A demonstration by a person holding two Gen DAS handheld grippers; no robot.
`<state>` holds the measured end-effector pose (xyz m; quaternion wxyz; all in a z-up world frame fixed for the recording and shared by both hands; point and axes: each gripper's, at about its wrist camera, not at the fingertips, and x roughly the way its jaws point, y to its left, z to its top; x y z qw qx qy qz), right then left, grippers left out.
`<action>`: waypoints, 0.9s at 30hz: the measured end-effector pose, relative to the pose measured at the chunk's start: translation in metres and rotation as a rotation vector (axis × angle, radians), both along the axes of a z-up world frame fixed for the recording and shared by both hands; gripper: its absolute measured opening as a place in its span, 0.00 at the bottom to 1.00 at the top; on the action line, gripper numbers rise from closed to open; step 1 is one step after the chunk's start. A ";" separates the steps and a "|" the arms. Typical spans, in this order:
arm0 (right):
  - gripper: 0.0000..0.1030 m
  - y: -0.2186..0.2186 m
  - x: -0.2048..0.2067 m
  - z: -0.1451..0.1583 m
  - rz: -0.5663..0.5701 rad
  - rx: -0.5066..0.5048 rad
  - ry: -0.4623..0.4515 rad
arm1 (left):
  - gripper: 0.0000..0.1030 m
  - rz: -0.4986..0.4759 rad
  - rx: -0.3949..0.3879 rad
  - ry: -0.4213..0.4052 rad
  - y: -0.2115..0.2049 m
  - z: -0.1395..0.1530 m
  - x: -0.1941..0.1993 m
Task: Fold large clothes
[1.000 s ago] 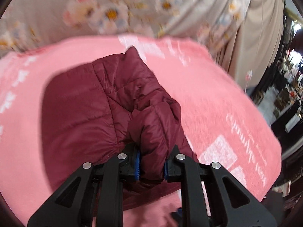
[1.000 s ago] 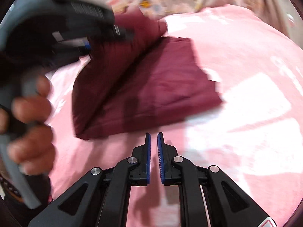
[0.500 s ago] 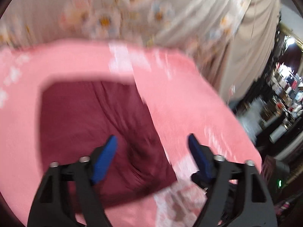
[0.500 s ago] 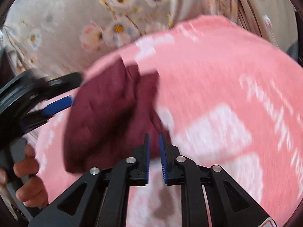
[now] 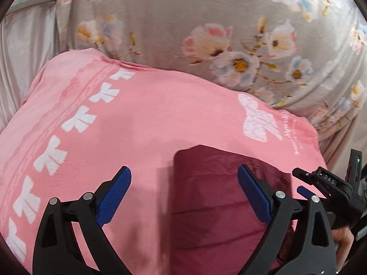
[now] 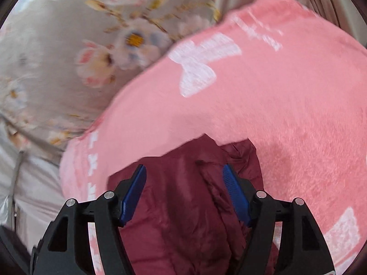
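A dark red quilted jacket (image 5: 218, 197) lies folded flat on a pink blanket (image 5: 142, 119). My left gripper (image 5: 184, 194) is open and empty, above the jacket's left edge, its right finger over the cloth. In the right wrist view the jacket (image 6: 183, 206) lies under my right gripper (image 6: 184, 190), which is open and empty with both blue pads over the cloth. The right gripper's body (image 5: 330, 190) shows at the right edge of the left wrist view.
The pink blanket (image 6: 275, 105) with white bow prints covers the bed. A grey flowered curtain (image 5: 218, 23) hangs behind it. Plain pale drapes (image 5: 25, 36) hang at the far left. The blanket's far edge lies close beyond the jacket.
My left gripper let go of the jacket and opened wide, swinging left. My right gripper opened from shut and moved over the folded jacket.
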<state>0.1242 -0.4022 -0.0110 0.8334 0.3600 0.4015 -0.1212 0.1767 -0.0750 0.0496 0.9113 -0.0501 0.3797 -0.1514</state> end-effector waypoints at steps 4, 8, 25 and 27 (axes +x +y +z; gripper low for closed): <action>0.51 0.007 0.020 -0.024 0.026 -0.038 0.106 | 0.89 -0.004 0.022 0.048 -0.011 -0.014 0.022; 0.06 -0.004 -0.004 -0.028 0.021 -0.057 0.026 | 0.89 -0.058 0.050 0.081 -0.038 -0.030 0.032; 0.03 -0.033 -0.029 -0.072 -0.039 -0.258 -0.027 | 0.93 -0.119 0.166 0.155 -0.160 -0.115 0.052; 0.04 -0.029 -0.025 -0.078 -0.028 -0.286 -0.018 | 0.95 -0.116 0.183 0.137 -0.164 -0.120 0.051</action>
